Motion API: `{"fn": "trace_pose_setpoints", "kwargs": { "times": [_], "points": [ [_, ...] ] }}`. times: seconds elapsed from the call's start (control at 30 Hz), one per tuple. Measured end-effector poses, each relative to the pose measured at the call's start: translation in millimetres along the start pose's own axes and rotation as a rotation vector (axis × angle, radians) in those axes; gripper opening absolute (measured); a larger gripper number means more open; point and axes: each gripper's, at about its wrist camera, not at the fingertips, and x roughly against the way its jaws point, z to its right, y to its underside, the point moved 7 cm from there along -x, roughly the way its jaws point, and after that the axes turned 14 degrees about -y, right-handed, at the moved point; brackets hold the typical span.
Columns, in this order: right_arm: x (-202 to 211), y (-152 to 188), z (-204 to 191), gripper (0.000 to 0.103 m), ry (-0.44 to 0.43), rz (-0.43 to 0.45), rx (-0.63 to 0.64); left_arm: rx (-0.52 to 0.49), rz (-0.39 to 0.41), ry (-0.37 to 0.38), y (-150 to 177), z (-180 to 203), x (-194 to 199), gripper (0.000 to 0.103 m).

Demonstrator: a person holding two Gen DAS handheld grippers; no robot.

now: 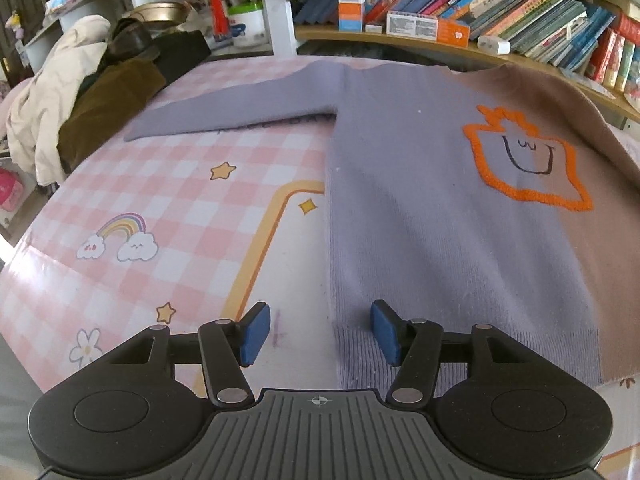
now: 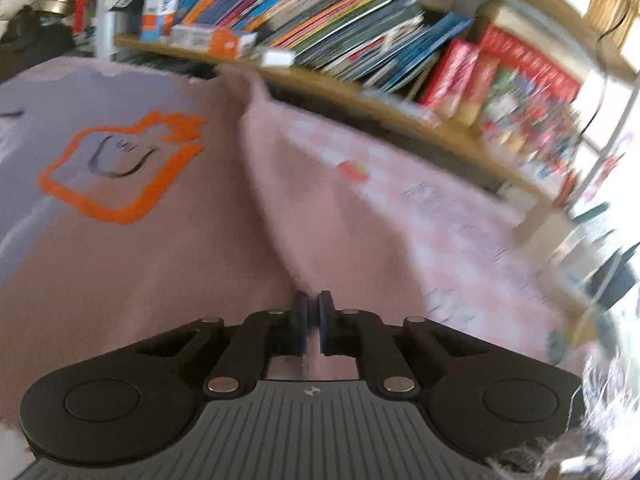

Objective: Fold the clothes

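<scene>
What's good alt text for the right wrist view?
The right gripper is shut on the pink side fabric of a lilac-and-pink sweater bearing an orange-outlined smiling face. Blurred behind are a checked pink mat and a bookshelf.

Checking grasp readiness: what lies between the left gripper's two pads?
In the left wrist view, the sweater's lavender hem corner and bare mat lie between the open left gripper's pads.

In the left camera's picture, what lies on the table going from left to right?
Pile of clothes → rainbow print on the checked cloth → purple sleeve → purple half of the sweater → orange outline figure → brown half.
</scene>
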Motion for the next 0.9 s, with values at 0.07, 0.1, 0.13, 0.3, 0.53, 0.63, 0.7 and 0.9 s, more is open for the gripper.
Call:
{"fn": "trace_pose_setpoints", "kwargs": {
  "times": [0.07, 0.1, 0.13, 0.3, 0.53, 0.63, 0.7, 0.9],
  "points": [
    [2, -14, 14, 0.005, 0.061, 0.033, 0.036, 0.002, -0.004, -0.003, -1, -2, -2, 0.061],
    [1, -22, 22, 0.005, 0.09, 0.044, 0.053, 0.004, -0.005, -0.005, -1, -3, -2, 0.062],
    [-2, -30, 29, 0.005, 0.115, 0.051, 0.069, 0.006, -0.005, -0.006, 0, -3, -2, 0.062],
    [-47, -69, 75, 0.005, 0.205, 0.017, 0.12, -0.02, 0.004, -0.021, -1, 2, -2, 0.062],
    [-91, -97, 118, 0.032, 0.354, -0.025, 0.074, -0.057, -0.004, -0.029, -3, 3, -2, 0.062],
    [-80, -98, 106, 0.038, 0.308, 0.035, 0.029, -0.058, -0.004, -0.028, -4, 2, -2, 0.062],
    [-66, -89, 82, 0.038, 0.211, 0.068, 0.015, -0.058, 0.003, -0.035, -6, 2, -1, 0.062],
    [-17, -35, 19, 0.039, -0.077, 0.067, -0.106, -0.021, 0.059, -0.045, -16, -9, 6, 0.062]
  ]
}}
